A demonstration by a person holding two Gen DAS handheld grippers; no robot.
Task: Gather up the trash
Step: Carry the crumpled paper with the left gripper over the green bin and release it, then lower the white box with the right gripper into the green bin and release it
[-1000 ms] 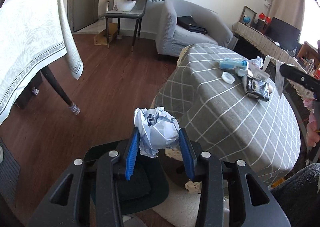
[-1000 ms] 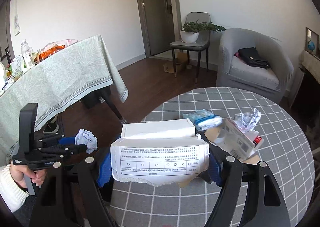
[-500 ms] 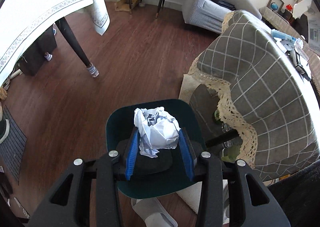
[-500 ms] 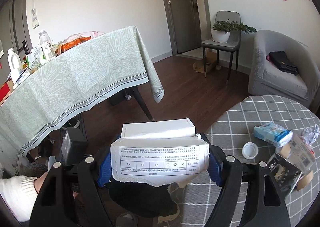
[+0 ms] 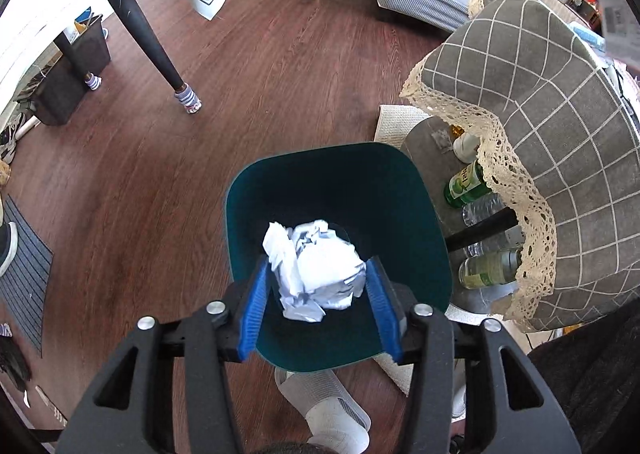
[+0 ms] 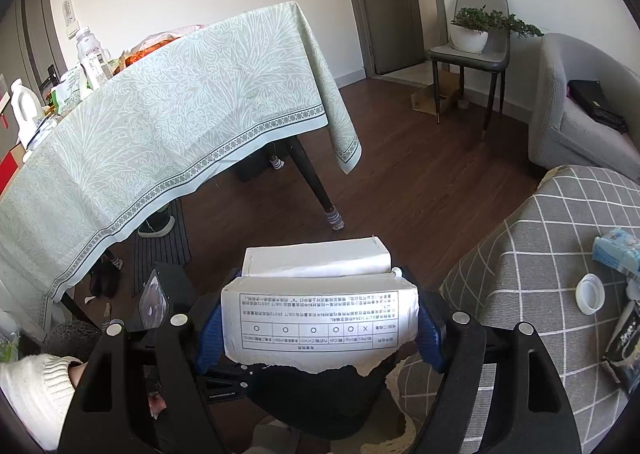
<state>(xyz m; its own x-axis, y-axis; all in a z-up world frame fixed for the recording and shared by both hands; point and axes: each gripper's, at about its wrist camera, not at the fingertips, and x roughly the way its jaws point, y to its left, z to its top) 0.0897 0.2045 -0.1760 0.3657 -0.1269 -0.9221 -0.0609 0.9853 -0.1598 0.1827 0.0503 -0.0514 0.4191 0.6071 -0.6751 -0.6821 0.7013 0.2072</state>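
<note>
left gripper (image 5: pixel 320 294) over teal bin (image 5: pixel 280 190), jaws just been opening, crumpled paper ball (image 5: pixel 316 266) between pads but grip slack now, looks like mid-drop. a sec ago same ball was pinched tight, up by worktop edge. so piece one basically binned.

right gripper (image 6: pixel 320 318) clamped on torn white box (image 6: pixel 316 294), hovering off worktop (image 6: pixel 540 238) edge near bin, prob next in. tissue pack (image 6: pixel 616 250), cap (image 6: pixel 590 292), black wrapper (image 6: pixel 624 338) left on worktop's near side.

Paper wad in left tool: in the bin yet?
Not yet. Paper wad sits between the left tool pads, above the bin opening.
</note>
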